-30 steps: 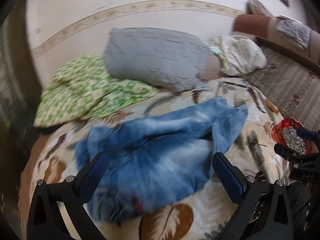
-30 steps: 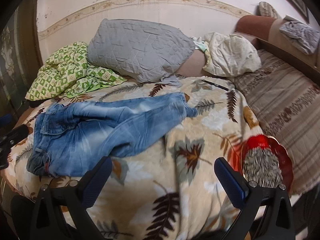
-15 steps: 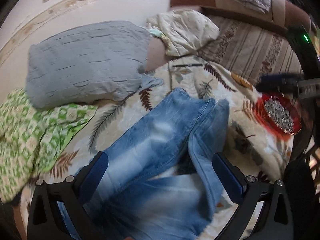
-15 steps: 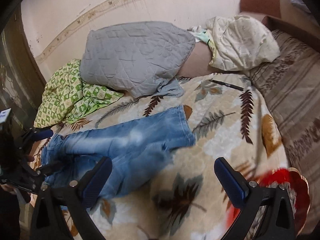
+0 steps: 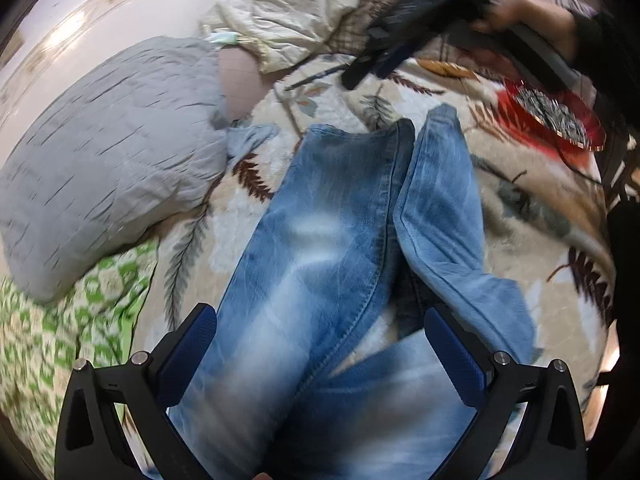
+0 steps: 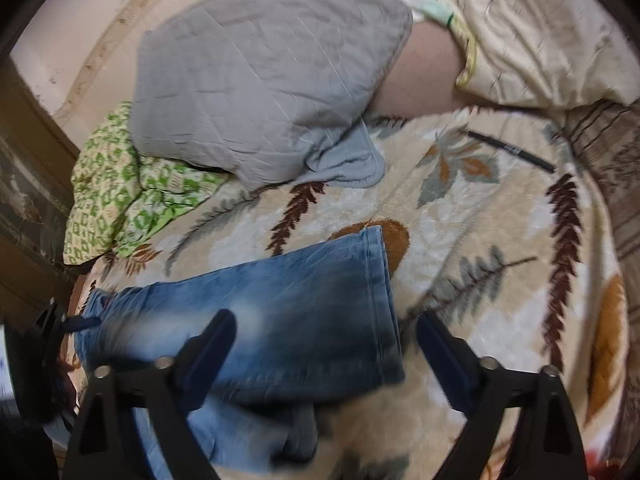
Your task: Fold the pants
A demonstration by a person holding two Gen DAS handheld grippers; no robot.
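Observation:
Blue jeans (image 5: pixel 320 264) lie spread on a leaf-patterned blanket (image 5: pixel 520 216), the two legs side by side and running away from me. My left gripper (image 5: pixel 320 344) is open, low over the upper part of the jeans, holding nothing. In the right wrist view the leg cuffs (image 6: pixel 380 292) lie just ahead. My right gripper (image 6: pixel 324 344) is open over the leg ends, holding nothing. The right gripper also shows as a dark blurred shape at the top of the left wrist view (image 5: pixel 400 32).
A grey pillow (image 6: pixel 260 68), a green patterned cloth (image 6: pixel 120 184) and a cream pillow (image 6: pixel 532 32) lie at the back. A black pen (image 6: pixel 512 150) lies on the blanket. A red bowl (image 5: pixel 560 116) of seeds stands at the right.
Both grippers have dropped closer to the jeans. The left view swung round along the legs; the right gripper moved forward to the leg cuffs. Both stay open.

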